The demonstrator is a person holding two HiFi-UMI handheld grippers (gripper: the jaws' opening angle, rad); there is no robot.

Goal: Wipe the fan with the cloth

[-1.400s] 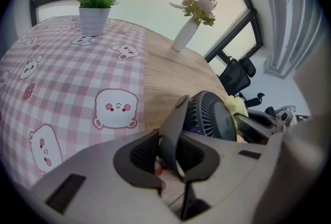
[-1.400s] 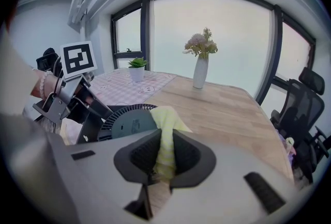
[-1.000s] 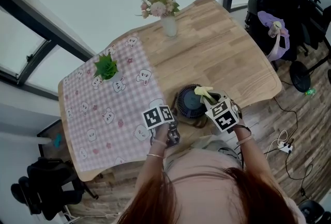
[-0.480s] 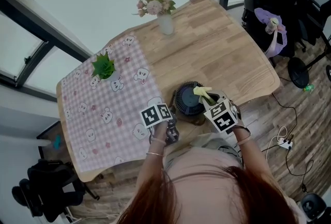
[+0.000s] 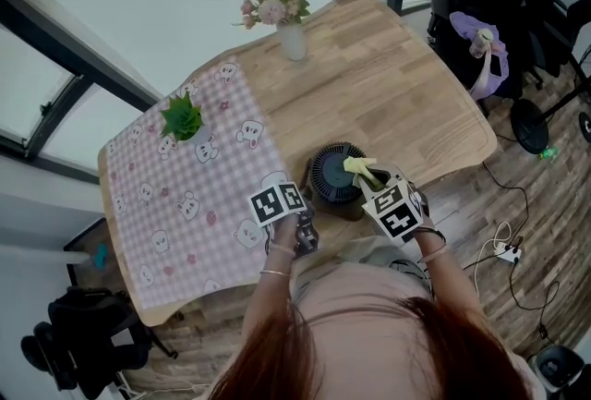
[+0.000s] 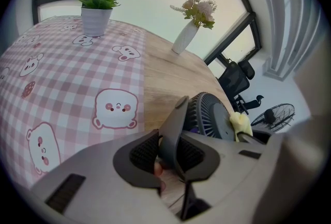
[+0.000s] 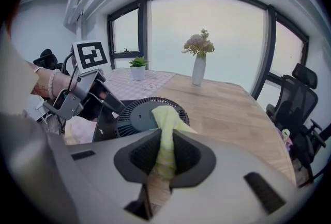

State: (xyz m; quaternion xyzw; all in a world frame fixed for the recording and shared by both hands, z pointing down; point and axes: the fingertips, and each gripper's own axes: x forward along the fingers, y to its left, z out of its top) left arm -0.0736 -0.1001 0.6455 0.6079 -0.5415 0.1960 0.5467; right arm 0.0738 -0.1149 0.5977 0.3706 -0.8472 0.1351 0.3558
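Fan position: fan (image 5: 334,175) sits near the table (image 5: 388,84) edge closest to me, just past the pink checked cloth cover (image 5: 185,195), grille turned upward.
Left tongs: left tongs (image 6: 169,150) are clamped on the fan's dark stand arm (image 6: 176,124), which runs up between the pads toward 12 o'clock. I judge that this steadies the fan.
Right tongs: right tongs (image 7: 164,155) are closed on the yellow cloth (image 7: 164,124), with a fold of it pinched between the pads.
Key relation: from the right tongs the grille lies straight ahead at 12 o'clock and a little below. The cloth's long axis runs the same way, and its free end seems to rest on the central hub.
Nearer hand: the right one, which is already at the grille. The left is off at the fan's 7 o'clock in the head view.
Next move, my guess: sweep the cloth across the grille while the left keeps its hold.
Head view gives: the fan's round outline and both hands flanking it.
Gripper views give: what the pads hold. The head view hides this under the marker cubes.
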